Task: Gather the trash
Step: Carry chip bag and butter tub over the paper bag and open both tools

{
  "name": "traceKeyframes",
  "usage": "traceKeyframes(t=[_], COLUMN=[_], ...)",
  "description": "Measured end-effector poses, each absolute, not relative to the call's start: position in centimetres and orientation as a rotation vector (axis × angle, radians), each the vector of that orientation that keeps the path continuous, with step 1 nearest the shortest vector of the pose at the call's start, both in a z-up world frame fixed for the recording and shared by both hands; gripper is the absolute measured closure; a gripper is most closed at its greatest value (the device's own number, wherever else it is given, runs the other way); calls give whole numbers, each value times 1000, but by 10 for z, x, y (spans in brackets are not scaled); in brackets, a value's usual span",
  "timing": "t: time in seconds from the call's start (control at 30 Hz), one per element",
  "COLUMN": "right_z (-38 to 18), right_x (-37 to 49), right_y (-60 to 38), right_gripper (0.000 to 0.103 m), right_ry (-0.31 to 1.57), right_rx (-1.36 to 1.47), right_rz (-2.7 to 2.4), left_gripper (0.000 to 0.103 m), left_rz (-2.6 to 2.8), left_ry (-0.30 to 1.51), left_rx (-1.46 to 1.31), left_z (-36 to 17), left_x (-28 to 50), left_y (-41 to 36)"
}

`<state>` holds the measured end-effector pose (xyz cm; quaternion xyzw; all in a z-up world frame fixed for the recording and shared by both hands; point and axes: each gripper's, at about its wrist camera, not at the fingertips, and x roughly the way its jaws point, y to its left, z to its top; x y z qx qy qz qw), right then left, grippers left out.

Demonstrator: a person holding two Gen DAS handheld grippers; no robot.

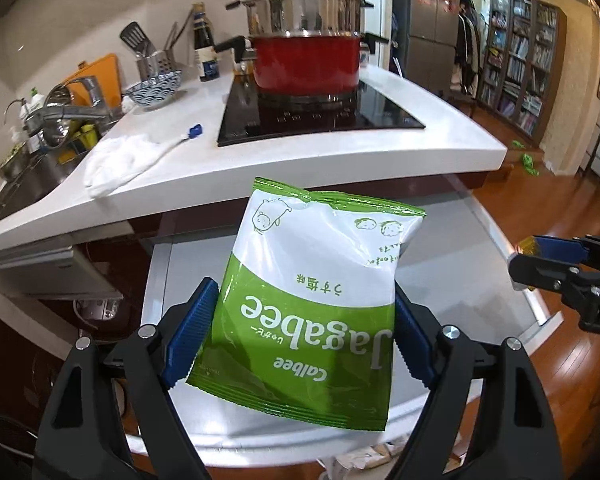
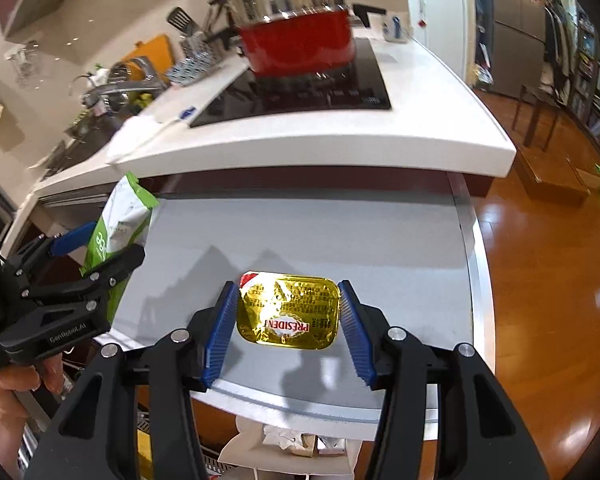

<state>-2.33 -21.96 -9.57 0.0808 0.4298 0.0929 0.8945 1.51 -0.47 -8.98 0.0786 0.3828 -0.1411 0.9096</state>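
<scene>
Left wrist view: nearest the lens, the left gripper point(image 1: 304, 316) has its blue pads point(image 1: 190, 332) pressed against both sides of a green-and-white Calbee Jagabee snack bag point(image 1: 320, 280), which it holds upside down, above the grey pull-out table point(image 1: 460, 248). At the right edge the right gripper point(image 1: 540, 264) shows with something gold between its tips. Behind, on the white counter point(image 1: 340, 160), sit a red pot point(image 1: 306, 62) on the black cooktop point(image 1: 380, 116), a white cloth point(image 1: 120, 164) and a patterned bowl point(image 1: 154, 88) by the sink.

Right wrist view: closest in, the right gripper point(image 2: 288, 320) is clamped at medium width on a gold President butter tub point(image 2: 288, 310), pads touching its short ends; whether the tub is lifted or resting on the table point(image 2: 340, 232) cannot be told. The left gripper point(image 2: 88, 252) appears at left with the snack bag point(image 2: 120, 224) in its grasp. Below the table's near edge, a white paper bag point(image 2: 284, 452) shows crumpled waste inside.

Both pieces of trash look secured, so the step in hand seems to be carrying them to a bin. The next move probably calls for drawing each gripper back over the table edge above the paper bag, then opening the jaws one after the other so the items drop in without catching the rim.
</scene>
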Motion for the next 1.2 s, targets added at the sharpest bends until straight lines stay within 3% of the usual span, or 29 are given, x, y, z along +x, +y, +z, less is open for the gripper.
traceKeyframes(t=[0.7, 0.97, 1.2], right_z=[-78, -112, -171], right_x=[-93, -118, -127], right_y=[-211, -209, -198], right_gripper=[53, 53, 53], right_ry=[918, 1030, 1154], right_rx=[123, 79, 26], right_rz=[377, 413, 409], left_gripper=[20, 20, 20], left_rz=[-305, -428, -525], left_ry=[788, 865, 1013], left_rx=[188, 319, 406], left_z=[-75, -101, -156], left_x=[-86, -124, -142], left_y=[3, -15, -36])
